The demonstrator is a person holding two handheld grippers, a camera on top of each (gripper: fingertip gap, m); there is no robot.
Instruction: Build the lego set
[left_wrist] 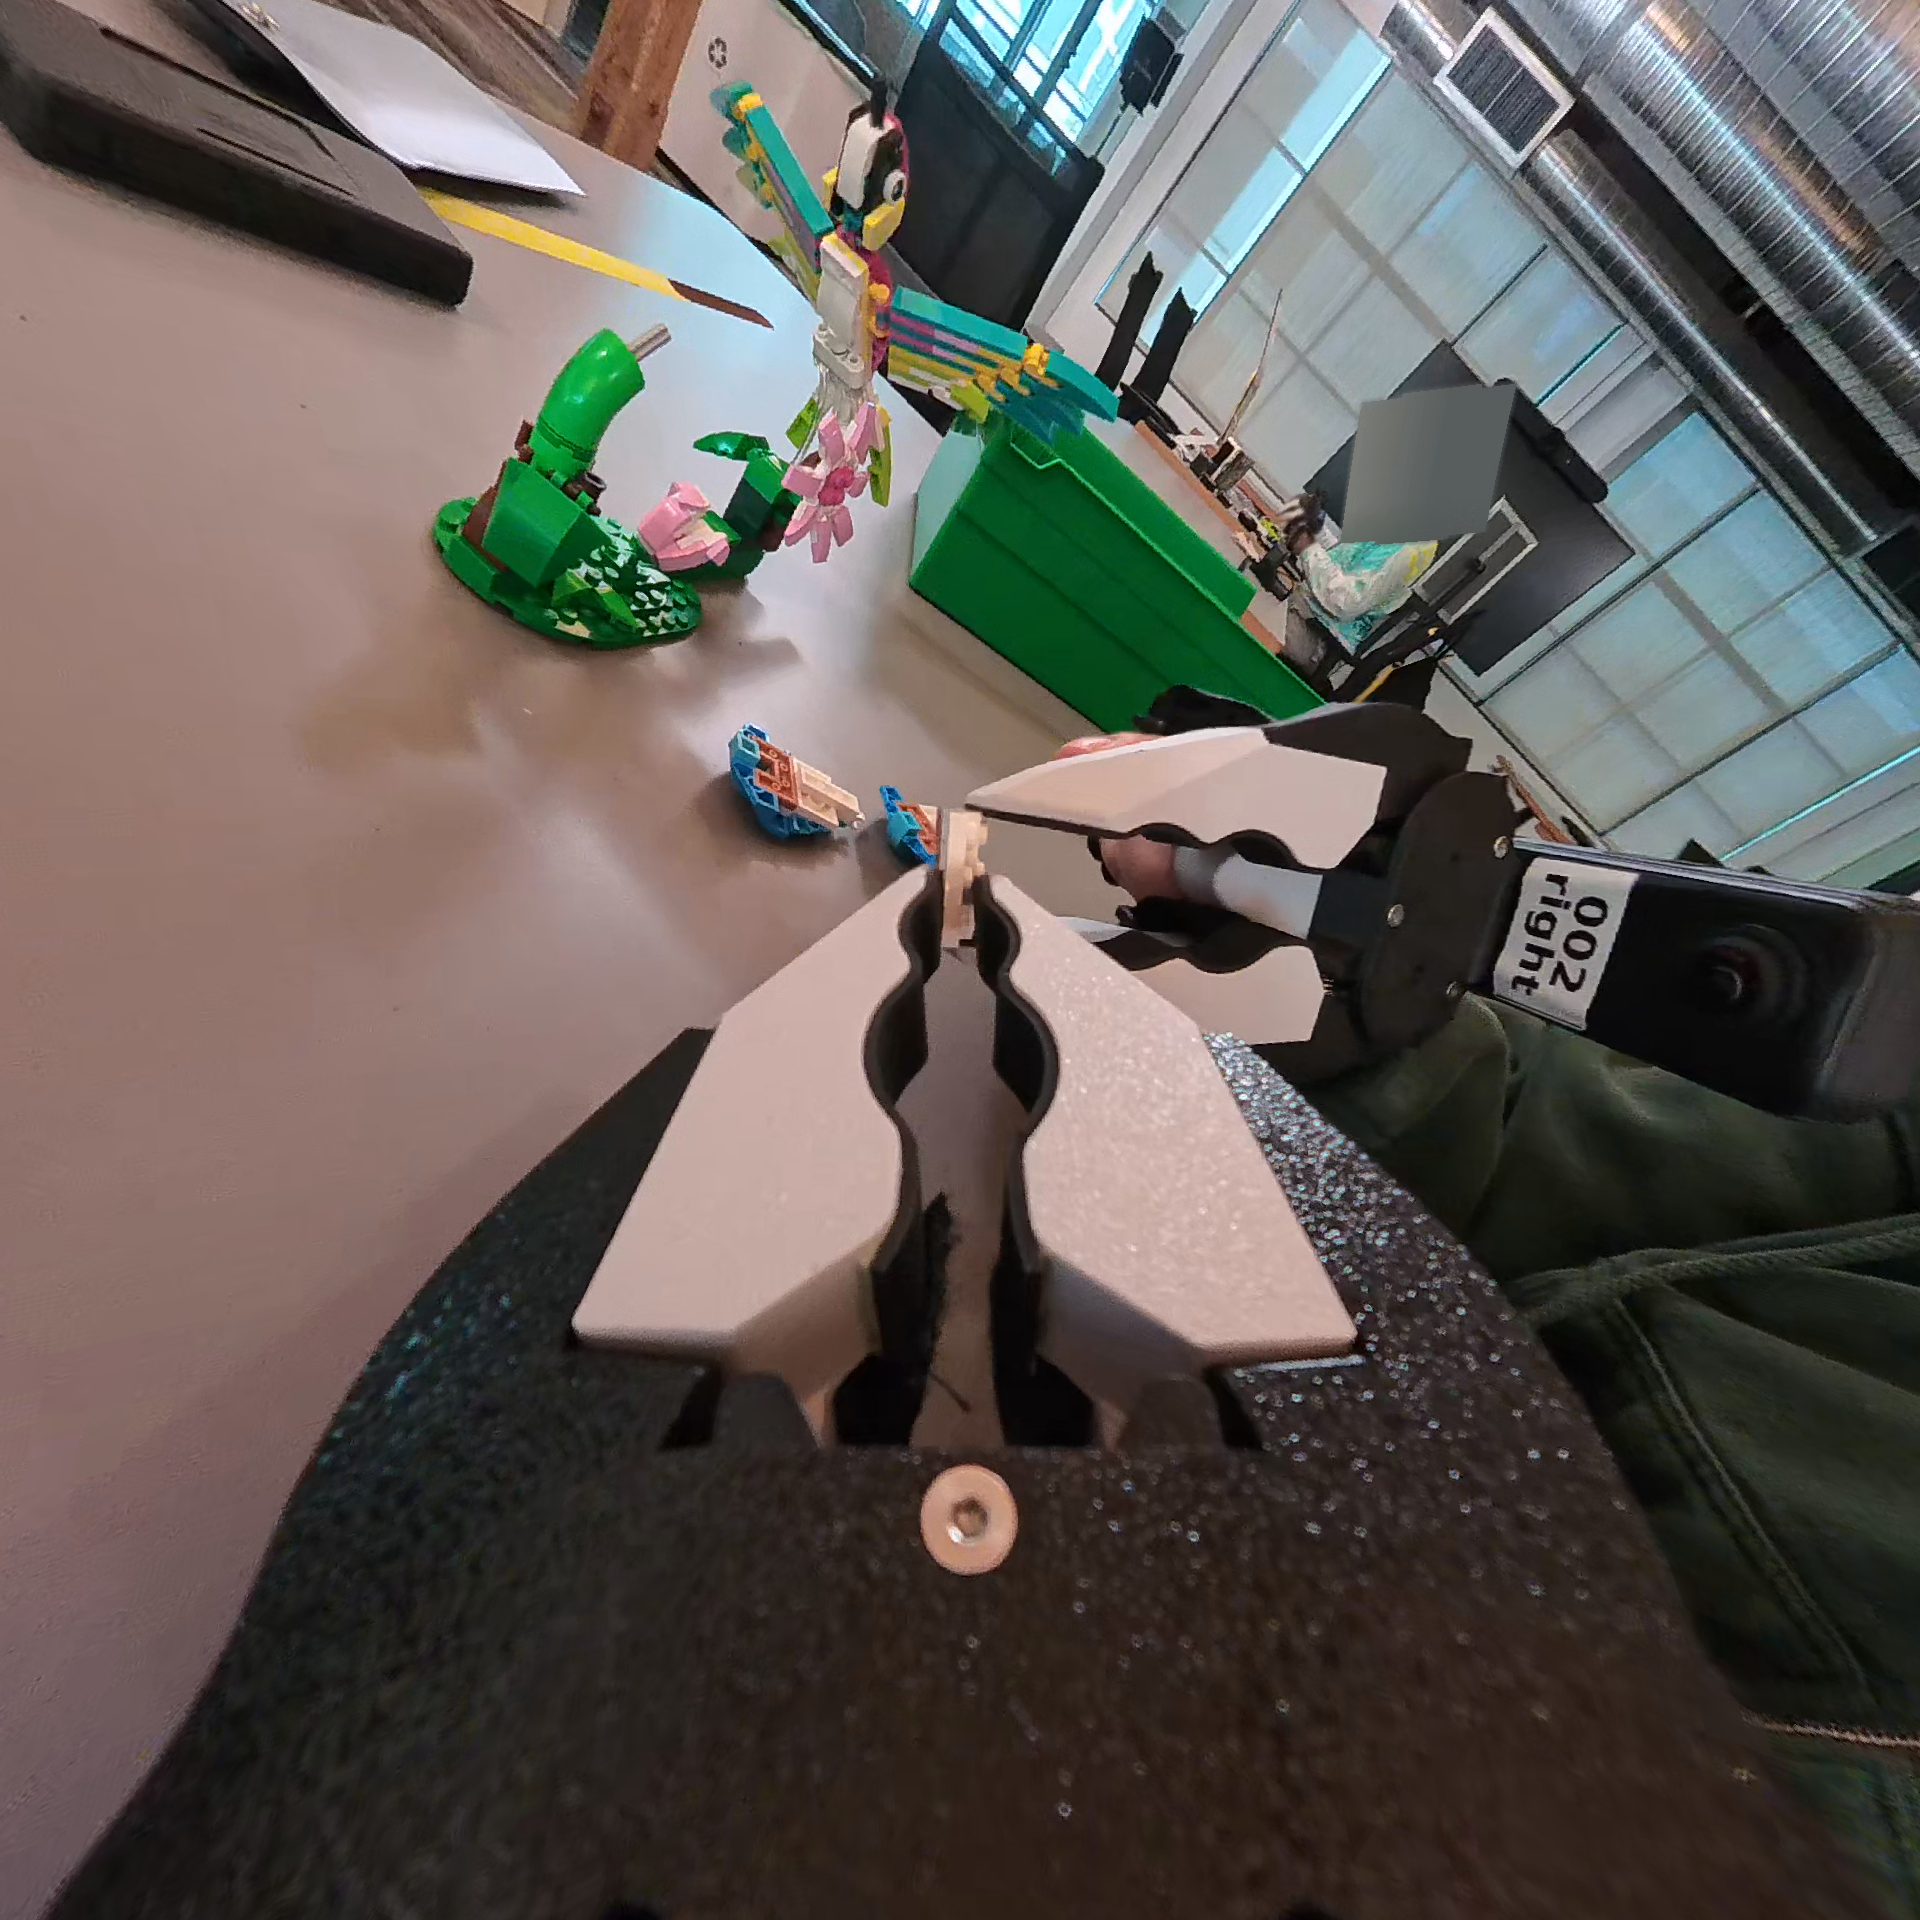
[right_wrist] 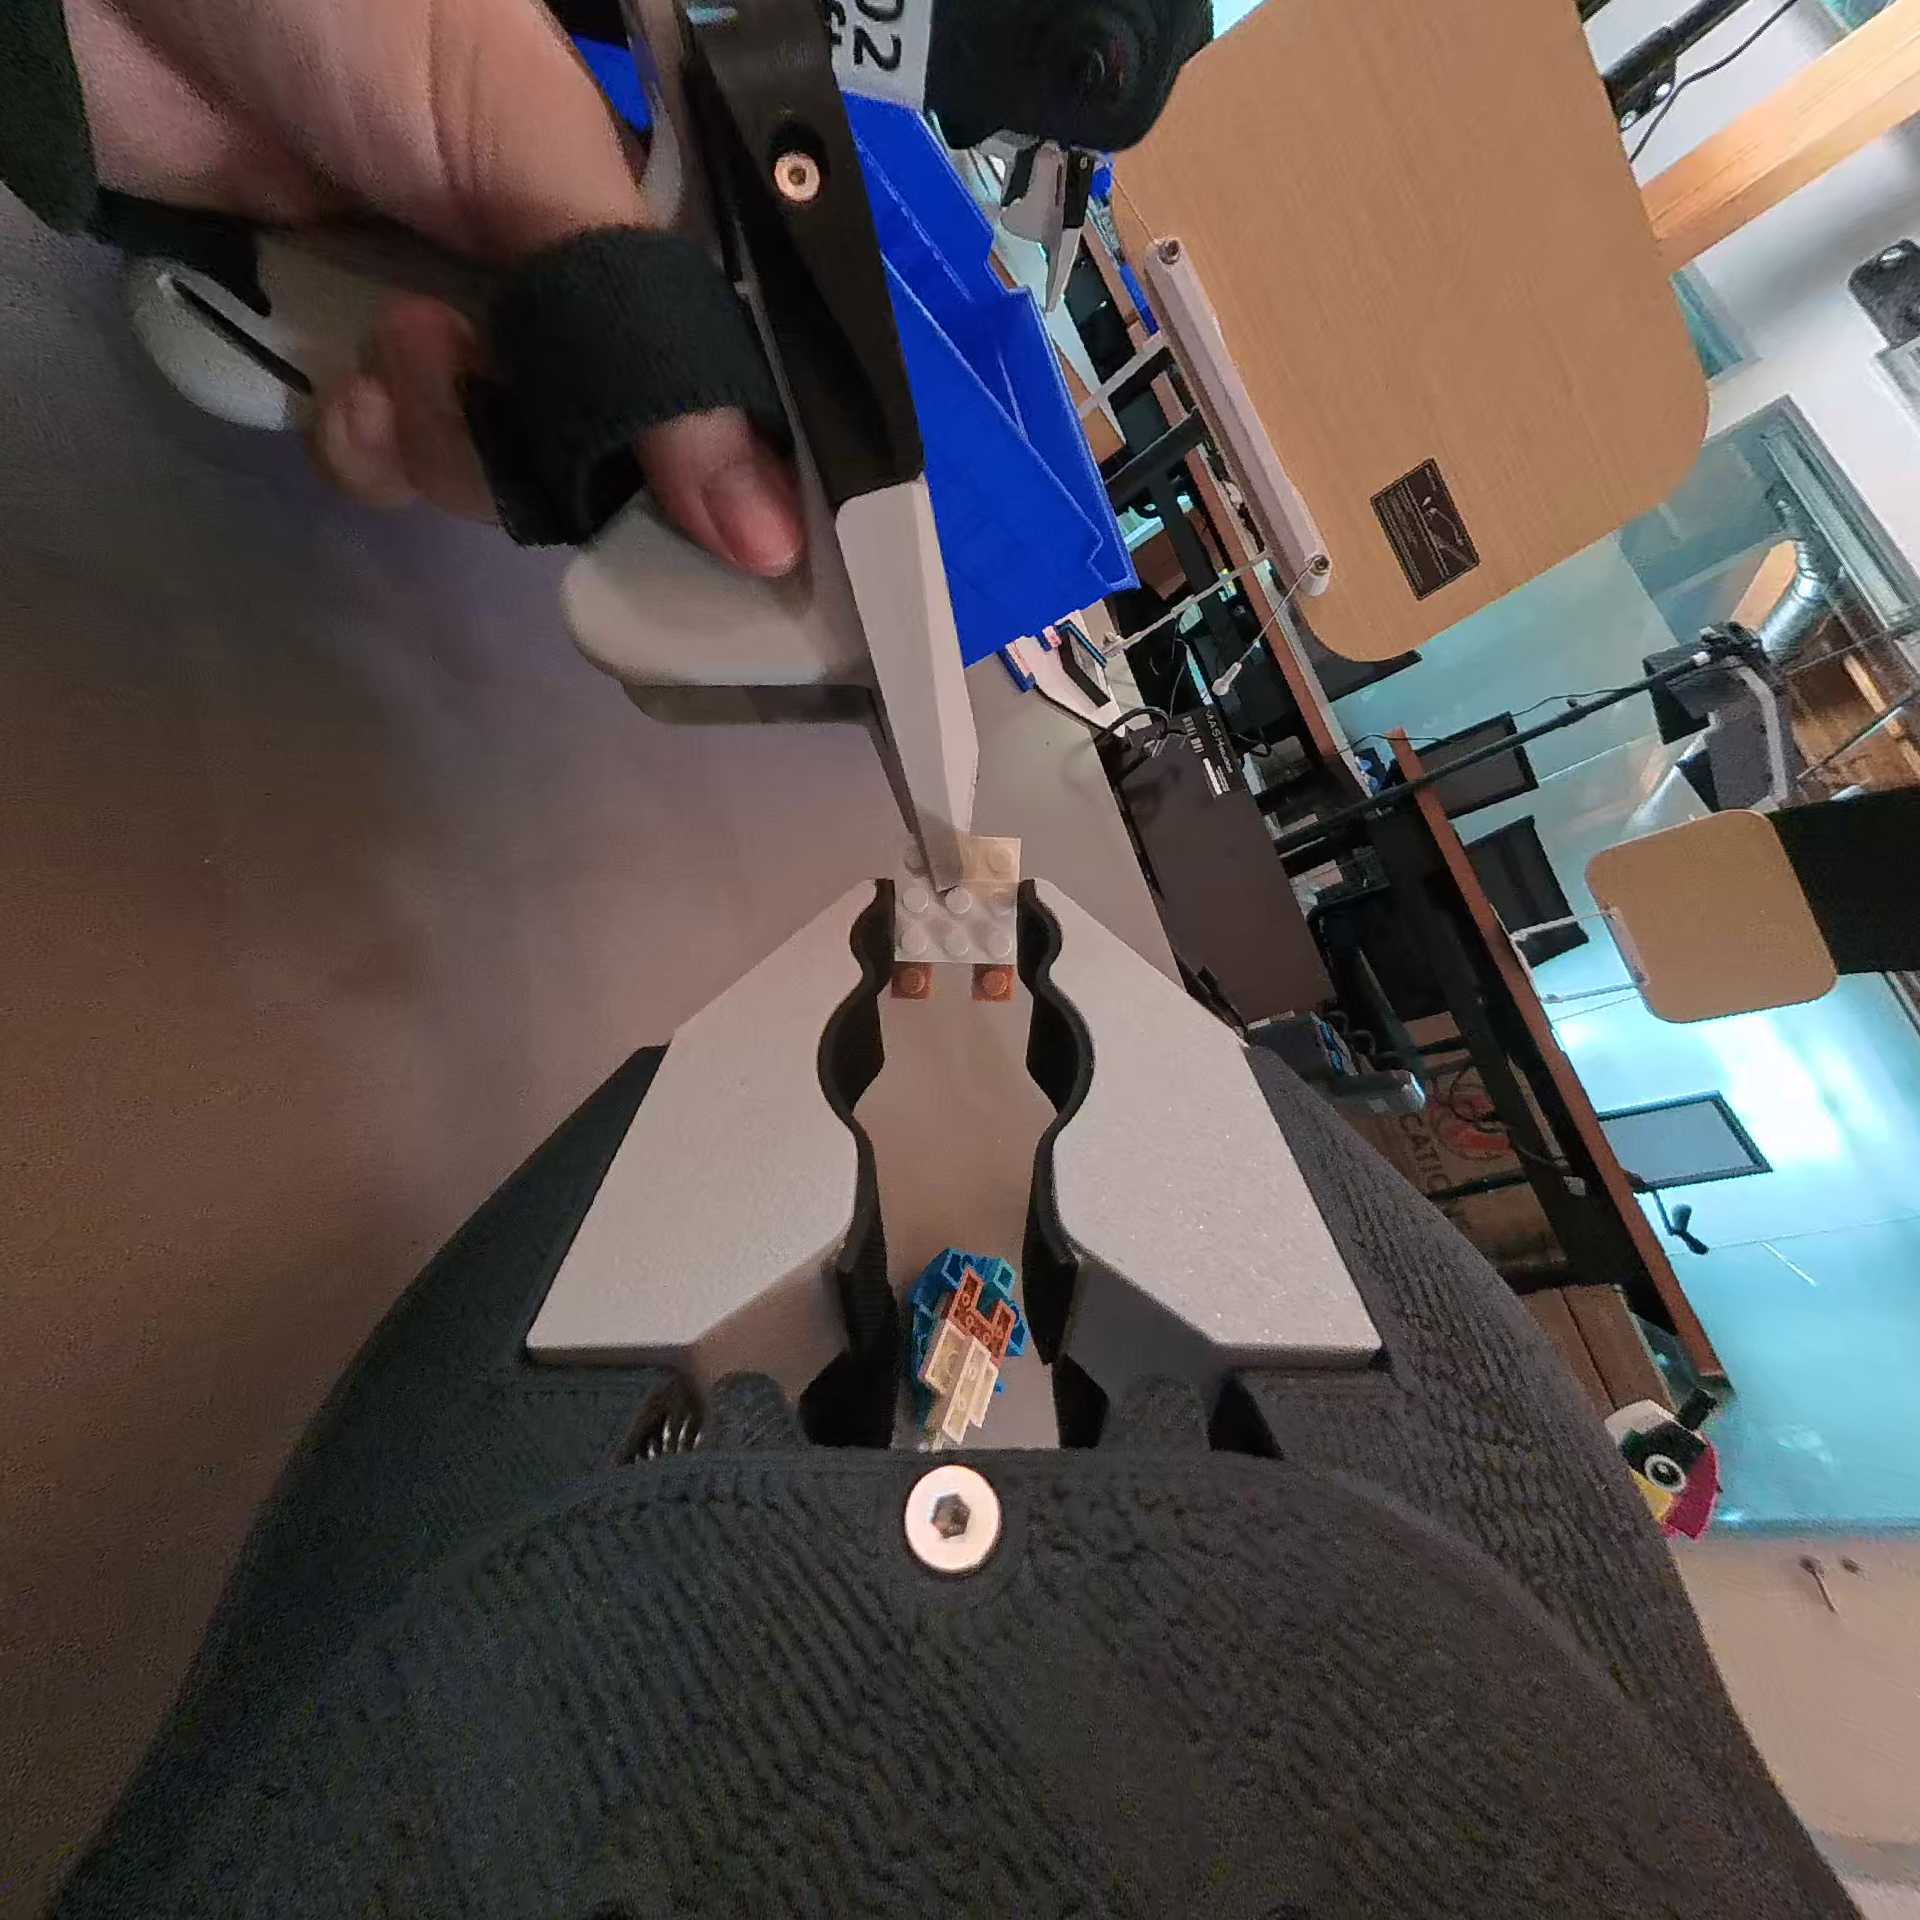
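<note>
My left gripper (left_wrist: 958, 896) is shut on a small white brick plate (left_wrist: 962, 860), gripping it edge-on a little above the grey table (left_wrist: 208, 831). My right gripper (right_wrist: 956, 916) is shut on the same white plate (right_wrist: 961, 930), across its width; two small brown pieces hang from the plate's near edge. In the left wrist view the right gripper (left_wrist: 1023, 864) reaches in from the right. In the right wrist view the left gripper (right_wrist: 938, 854) comes down from above onto the plate. A blue, orange and tan brick piece (right_wrist: 966, 1335) lies on the table below.
Two blue brick pieces (left_wrist: 792, 792) lie just beyond the grippers. Farther off stand a green brick base with a curved stem (left_wrist: 561, 520), pink brick flowers (left_wrist: 831, 488) and a colourful brick bird (left_wrist: 862, 239). A green bin (left_wrist: 1081, 582), blue bins (right_wrist: 977, 416) and a black case (left_wrist: 208, 156) border the table. My left and right fingertips are right by each other.
</note>
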